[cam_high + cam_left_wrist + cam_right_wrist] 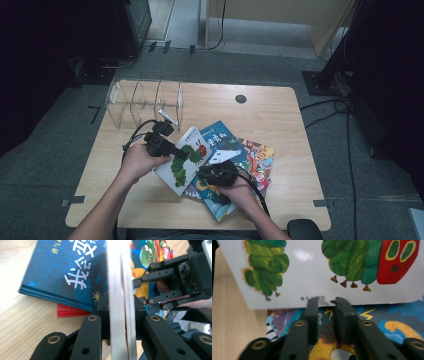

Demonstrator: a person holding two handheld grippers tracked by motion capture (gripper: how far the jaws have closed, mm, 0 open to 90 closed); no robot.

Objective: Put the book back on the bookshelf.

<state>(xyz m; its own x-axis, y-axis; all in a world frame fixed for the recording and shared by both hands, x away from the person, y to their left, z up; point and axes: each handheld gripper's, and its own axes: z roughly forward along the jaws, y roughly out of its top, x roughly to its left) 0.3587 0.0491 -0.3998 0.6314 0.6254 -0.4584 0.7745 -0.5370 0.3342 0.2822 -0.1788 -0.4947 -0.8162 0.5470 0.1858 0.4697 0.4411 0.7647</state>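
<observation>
Wooden table [280, 115], wide bare room at its far and right side, with a clear divided rack [145, 102] standing empty at the far left corner. White caterpillar book [182, 160] lifted on edge off a fanned pile of picture books [250, 160], likely bound for that rack. Left tool [121, 322] clamped on the book's edge; right tool [325, 306] parted slightly, tips at the cover's rim, gripping nothing; next, likely swinging clear of the pile toward a slot.

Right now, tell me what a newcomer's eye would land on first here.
The white caterpillar picture book at the table's middle, lifted off a fan of colourful books, its edge clamped between the left gripper jaws. The right gripper sits at its lower edge, jaws slightly apart. A clear acrylic divider rack stands at the table's far left.
</observation>
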